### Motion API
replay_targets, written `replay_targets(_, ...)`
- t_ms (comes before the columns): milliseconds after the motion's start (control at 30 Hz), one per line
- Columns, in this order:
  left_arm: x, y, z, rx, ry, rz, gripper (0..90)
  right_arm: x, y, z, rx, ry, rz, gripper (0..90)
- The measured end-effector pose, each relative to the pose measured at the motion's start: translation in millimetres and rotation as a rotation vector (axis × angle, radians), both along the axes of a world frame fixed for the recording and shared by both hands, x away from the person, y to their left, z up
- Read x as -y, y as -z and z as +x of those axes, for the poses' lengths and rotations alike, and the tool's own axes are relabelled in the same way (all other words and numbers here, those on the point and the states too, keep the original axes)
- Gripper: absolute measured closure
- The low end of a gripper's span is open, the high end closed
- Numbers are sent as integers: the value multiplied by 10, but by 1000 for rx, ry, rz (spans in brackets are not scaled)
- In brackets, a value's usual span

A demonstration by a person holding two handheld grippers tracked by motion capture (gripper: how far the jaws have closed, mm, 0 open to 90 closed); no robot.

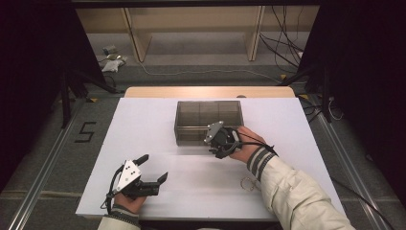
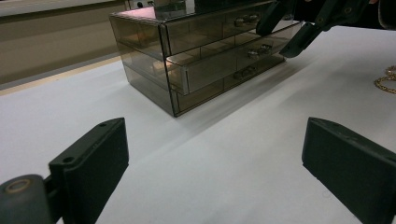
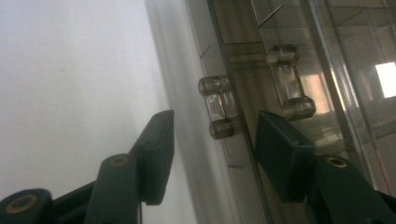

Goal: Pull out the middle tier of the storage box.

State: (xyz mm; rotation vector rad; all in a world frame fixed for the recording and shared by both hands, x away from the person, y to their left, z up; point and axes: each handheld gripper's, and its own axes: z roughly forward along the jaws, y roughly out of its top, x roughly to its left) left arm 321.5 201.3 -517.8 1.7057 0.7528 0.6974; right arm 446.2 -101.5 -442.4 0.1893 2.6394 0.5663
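Black-jawed left gripper [image 1: 154, 168] idles wide open and empty at lower left, while at centre the right gripper [image 3: 212, 140], jaws parted around the bottom drawer handle [image 3: 219, 107] of the smoked acrylic drawer organiser [image 1: 208, 121], should next close and pull.

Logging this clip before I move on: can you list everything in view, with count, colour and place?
Drawer box: one, smoky clear plastic, far middle of the table.
Drawer handles: several, clear, on the box front.
Chain: one, gold, on the table by the right forearm.
Table: one, white top.
Cables: several, dark, floor beyond.
Wooden frame: one, pale, beyond the table.
Left gripper: black, open, near left of the table.
Right gripper: black, open around the lowest handle.
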Motion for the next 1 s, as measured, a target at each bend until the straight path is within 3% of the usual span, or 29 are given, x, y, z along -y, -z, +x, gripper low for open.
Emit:
replay_targets(167, 2, 1, 0, 0, -1, -1, 69, -21, 40, 23, 8, 0, -12, 508)
replay_targets(267, -1, 0, 0, 0, -1, 0, 68, -34, 62, 27, 45, -2, -31, 581)
replay_targets(567, -4, -1, 1, 0, -2, -1, 68, -55, 81, 50, 77, 6, -61, 663)
replay_targets(900, -10, -3, 2, 0, -4, -1, 69, -74, 45, 20, 56, 5, -63, 679)
replay_targets(1000, -11, -2, 2, 1, -4, -2, 69, -63, -13, -36, 39, -1, -42, 679)
